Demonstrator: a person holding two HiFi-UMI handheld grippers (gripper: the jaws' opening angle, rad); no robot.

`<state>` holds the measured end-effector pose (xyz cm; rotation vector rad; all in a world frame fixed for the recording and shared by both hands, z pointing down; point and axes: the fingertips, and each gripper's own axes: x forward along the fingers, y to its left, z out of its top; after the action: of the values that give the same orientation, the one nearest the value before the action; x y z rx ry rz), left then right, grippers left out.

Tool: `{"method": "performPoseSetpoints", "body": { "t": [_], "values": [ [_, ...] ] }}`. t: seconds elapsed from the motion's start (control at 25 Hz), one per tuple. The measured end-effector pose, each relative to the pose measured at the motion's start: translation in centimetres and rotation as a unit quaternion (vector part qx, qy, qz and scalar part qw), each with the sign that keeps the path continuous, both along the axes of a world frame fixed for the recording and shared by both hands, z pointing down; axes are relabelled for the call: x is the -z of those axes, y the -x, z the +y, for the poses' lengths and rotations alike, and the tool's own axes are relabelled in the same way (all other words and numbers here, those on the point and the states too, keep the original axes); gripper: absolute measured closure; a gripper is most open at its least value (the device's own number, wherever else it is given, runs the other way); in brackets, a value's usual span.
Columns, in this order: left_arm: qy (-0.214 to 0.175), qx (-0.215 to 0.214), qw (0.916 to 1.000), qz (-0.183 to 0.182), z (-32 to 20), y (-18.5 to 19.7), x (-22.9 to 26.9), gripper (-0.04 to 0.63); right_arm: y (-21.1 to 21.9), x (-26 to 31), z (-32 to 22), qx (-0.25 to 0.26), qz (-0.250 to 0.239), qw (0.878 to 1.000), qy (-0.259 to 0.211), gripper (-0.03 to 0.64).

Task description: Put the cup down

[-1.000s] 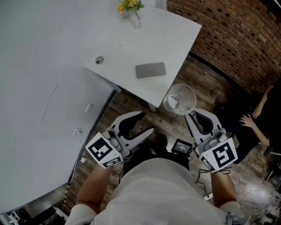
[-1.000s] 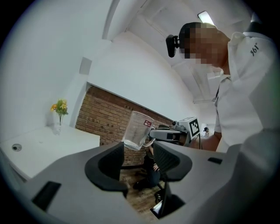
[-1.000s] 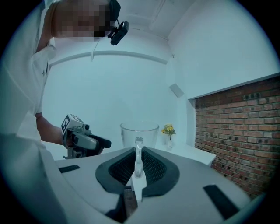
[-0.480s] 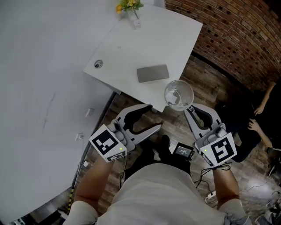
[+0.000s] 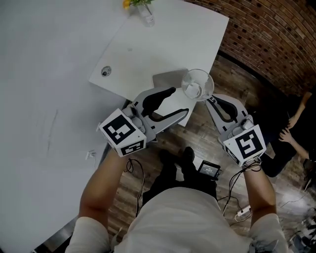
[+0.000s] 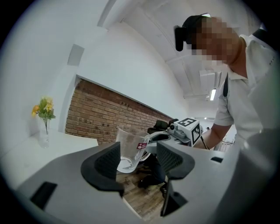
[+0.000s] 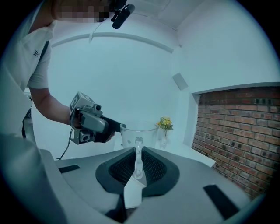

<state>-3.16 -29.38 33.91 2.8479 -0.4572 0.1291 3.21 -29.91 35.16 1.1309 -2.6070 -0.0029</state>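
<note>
A clear glass cup [image 5: 197, 85] with a handle hangs upright over the near corner of the white table [image 5: 163, 44]. My right gripper [image 5: 210, 99] is shut on the cup's handle [image 7: 138, 157], which stands thin between the pads. In the left gripper view the cup [image 6: 131, 146] shows ahead, beyond the jaws and apart from them. My left gripper [image 5: 178, 102] is open with nothing between its fingers, just left of the cup; its jaws have just been opening.
A grey flat pad [image 5: 165, 79] lies on the table right by the cup. A small vase of yellow flowers [image 5: 143, 12] stands at the table's far edge. A brick wall [image 5: 276, 39] runs at the right, where a seated person's hand [image 5: 286, 133] shows. A small device [image 5: 210, 169] lies on the wooden floor.
Both grippers have moved forward toward the table. The cup went from over the floor to over the table's corner. The left jaws stand wider apart.
</note>
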Motion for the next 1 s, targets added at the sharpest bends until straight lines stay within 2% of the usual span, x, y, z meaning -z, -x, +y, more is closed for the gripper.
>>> {"method": "performPoseSetpoints", "body": {
  "t": [0.24, 0.44, 1.0],
  "values": [
    [0.01, -0.001, 0.9998, -0.017, -3.1, -0.6, -2.7, 0.33, 0.2, -3.4, -2.7, 0.001, 0.013, 1.0, 0.016, 0.577],
    [0.036, 0.001, 0.999, -0.025, -4.8, -1.1, -5.6, 0.321, 0.5, -5.9, -4.0, 0.007, 0.016, 0.999, 0.032, 0.577],
    [0.068, 0.008, 0.9967, -0.045, -8.5, -1.3, -10.5, 0.296, 0.9, -11.0, -8.0, 0.028, 0.0, 0.998, 0.059, 0.577]
  ]
}}
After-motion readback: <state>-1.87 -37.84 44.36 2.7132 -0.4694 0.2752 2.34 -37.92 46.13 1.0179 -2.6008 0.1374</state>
